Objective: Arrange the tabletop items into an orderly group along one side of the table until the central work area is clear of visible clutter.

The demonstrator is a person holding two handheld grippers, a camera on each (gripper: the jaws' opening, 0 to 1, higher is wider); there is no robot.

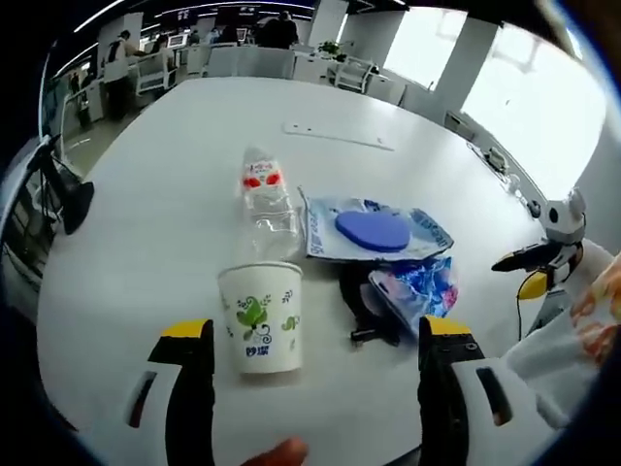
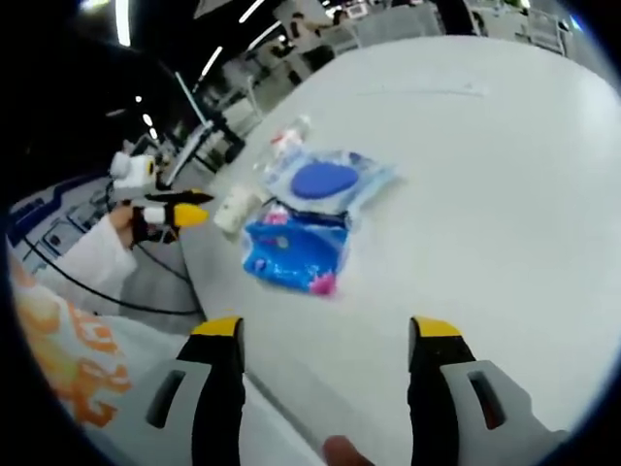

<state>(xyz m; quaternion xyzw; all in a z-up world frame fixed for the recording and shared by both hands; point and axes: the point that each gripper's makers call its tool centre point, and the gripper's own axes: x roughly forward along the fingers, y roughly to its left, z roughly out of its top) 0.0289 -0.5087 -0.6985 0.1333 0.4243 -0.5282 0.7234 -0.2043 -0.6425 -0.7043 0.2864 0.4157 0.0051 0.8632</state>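
Left gripper view has the left gripper (image 1: 315, 364) wide open above the white table (image 1: 146, 214), holding nothing; the white paper cup with green print (image 1: 262, 317) stands between its jaws, untouched. Right gripper view has the right gripper (image 2: 328, 340) also wide open and empty, the crumpled blue plastic bag (image 2: 294, 254) lying ahead.

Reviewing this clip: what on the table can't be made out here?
- Black item, left gripper view: mostly under the blue printed pouch, so unidentifiable.
- Paper cup, right gripper view: too small and blurred to read its print.
- Bottle, right gripper view: partly behind the packet with the blue disc.
- Flat strip, left gripper view: too far to identify.
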